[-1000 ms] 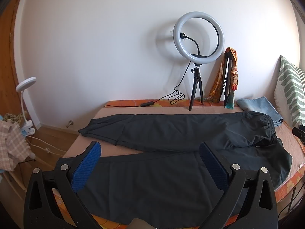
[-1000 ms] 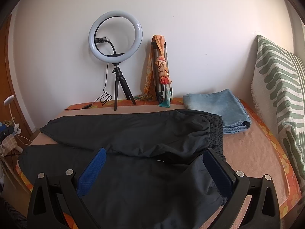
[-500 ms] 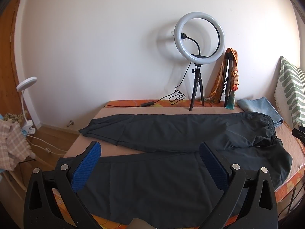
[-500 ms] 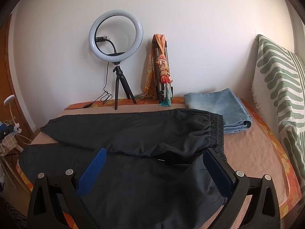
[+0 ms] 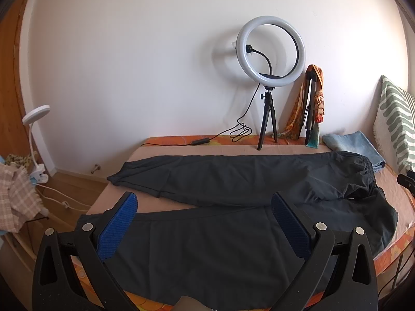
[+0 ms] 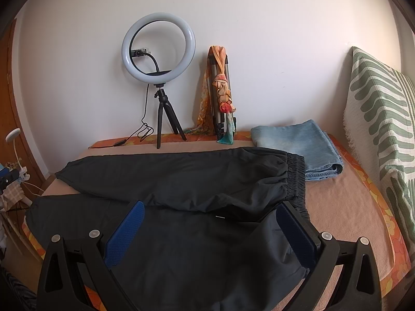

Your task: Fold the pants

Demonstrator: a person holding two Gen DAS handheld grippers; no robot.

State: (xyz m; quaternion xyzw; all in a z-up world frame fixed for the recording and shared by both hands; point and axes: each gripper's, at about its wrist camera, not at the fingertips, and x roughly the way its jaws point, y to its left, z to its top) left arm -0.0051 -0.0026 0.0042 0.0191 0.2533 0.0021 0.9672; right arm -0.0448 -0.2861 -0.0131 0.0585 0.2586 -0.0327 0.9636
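Observation:
Dark pants (image 5: 228, 181) (image 6: 181, 181) lie spread across the bed, legs pointing left, the elastic waistband (image 6: 295, 178) at the right. The far leg lies flat toward the wall; the near leg runs along the front edge. My left gripper (image 5: 203, 207) hovers open above the near leg, its blue pads wide apart and holding nothing. Over the hip area, near the waistband, my right gripper (image 6: 210, 216) is open too and holds nothing.
A ring light on a tripod (image 5: 269, 83) (image 6: 158, 77) stands at the back by the wall, its cable (image 5: 220, 136) trailing left. Folded jeans (image 6: 295, 150), a scarf-wrapped stand (image 6: 221, 96) and a green-patterned pillow (image 6: 381, 129) sit at the right. A clip lamp (image 5: 35, 140) stands on the floor at left.
Both views have shifted very slightly; the pants and the open grippers stay as they were.

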